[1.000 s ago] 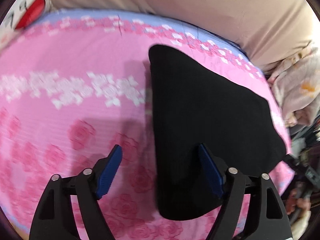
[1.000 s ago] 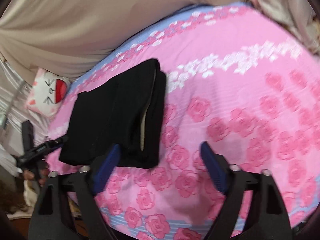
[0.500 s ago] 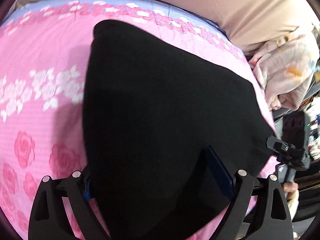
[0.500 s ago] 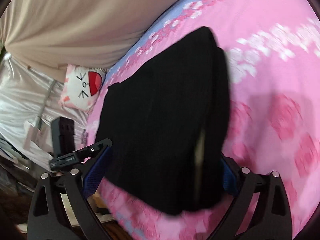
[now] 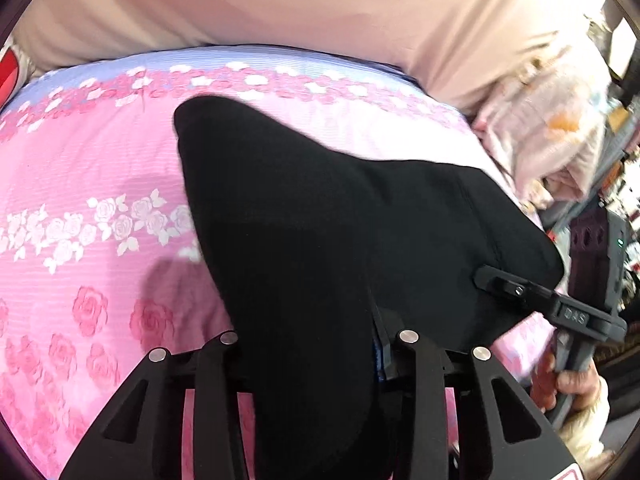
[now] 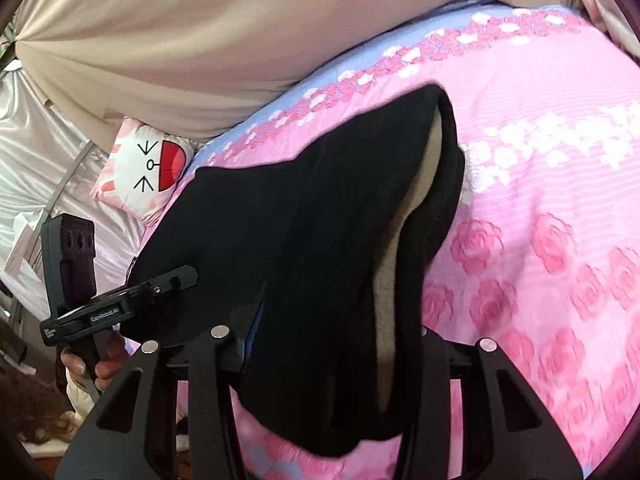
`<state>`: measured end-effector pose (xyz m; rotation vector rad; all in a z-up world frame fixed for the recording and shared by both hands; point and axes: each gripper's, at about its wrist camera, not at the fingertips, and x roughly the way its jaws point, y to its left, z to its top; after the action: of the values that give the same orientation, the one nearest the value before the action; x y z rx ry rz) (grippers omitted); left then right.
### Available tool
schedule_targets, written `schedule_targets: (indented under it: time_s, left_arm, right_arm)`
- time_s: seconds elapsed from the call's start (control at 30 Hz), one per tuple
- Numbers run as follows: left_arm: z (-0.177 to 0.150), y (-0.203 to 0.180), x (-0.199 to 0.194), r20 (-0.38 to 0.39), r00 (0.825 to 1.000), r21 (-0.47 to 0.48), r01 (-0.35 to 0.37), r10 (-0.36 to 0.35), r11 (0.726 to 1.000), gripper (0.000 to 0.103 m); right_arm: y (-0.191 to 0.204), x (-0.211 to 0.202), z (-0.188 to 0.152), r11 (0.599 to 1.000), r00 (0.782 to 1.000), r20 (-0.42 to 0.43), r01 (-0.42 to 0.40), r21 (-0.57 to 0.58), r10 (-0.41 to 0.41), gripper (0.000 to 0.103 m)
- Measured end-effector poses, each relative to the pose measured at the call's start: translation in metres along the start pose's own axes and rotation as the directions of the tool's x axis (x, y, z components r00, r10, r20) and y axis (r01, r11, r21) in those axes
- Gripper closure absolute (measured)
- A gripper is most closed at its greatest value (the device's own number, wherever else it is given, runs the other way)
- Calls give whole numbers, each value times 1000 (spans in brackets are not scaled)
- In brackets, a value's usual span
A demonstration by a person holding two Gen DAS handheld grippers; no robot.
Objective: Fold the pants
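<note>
The black pants [image 5: 320, 216] lie folded on the pink rose-print bed sheet [image 5: 80, 184], with the near edge raised. My left gripper [image 5: 308, 344] is shut on the near left corner of the pants; the cloth hides the fingertips. My right gripper [image 6: 332, 336] is shut on the near right corner of the pants [image 6: 304, 220], where a beige lining [image 6: 404, 248] shows between the layers. Each gripper also shows in the other view: the right one [image 5: 548, 304] at the far right, the left one [image 6: 120, 300] at the far left.
A beige curtain [image 5: 280, 4] hangs behind the bed. A white cat-face cushion [image 6: 144, 172] lies at the bed's far left corner. Crumpled pale floral bedding [image 5: 552, 132] is piled at the right end. The bed's near edge [image 6: 280, 456] is under the grippers.
Both grippers moved in onto the near edge of the pants and went from open to shut on it. The near edge has lifted off the sheet.
</note>
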<state>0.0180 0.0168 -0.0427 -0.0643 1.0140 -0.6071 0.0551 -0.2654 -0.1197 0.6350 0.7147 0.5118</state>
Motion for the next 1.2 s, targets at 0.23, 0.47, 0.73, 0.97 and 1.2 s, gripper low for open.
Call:
schedule_targets:
  time_s: [0.23,0.47,0.73,0.97,1.2]
  left_arm:
    - [-39,-21,-29,-20,1000,38,20,-19,999,69]
    - [-31,-34,-83,100,993,105,49,-60,993,69]
    - [53,-37,-114,355,935,194,-82,8,978,69]
    - [142,1,-67,442,895,161,-146,61,976,68]
    - [195,57,32,394,908,124,-203,140,971,68]
  right_arm:
    - [18,-26,-40,1000,999,-32,29,-7,-29,60]
    - [65,-77,-29,992,996,90,6,-122,6,61]
    - [102,-75,67,960,956,286,24,-277,58,61]
    - [85,-5,170,963,941,328,8,-270,84,61]
    - [34,88,221,969,959,281,33,-246,39,61]
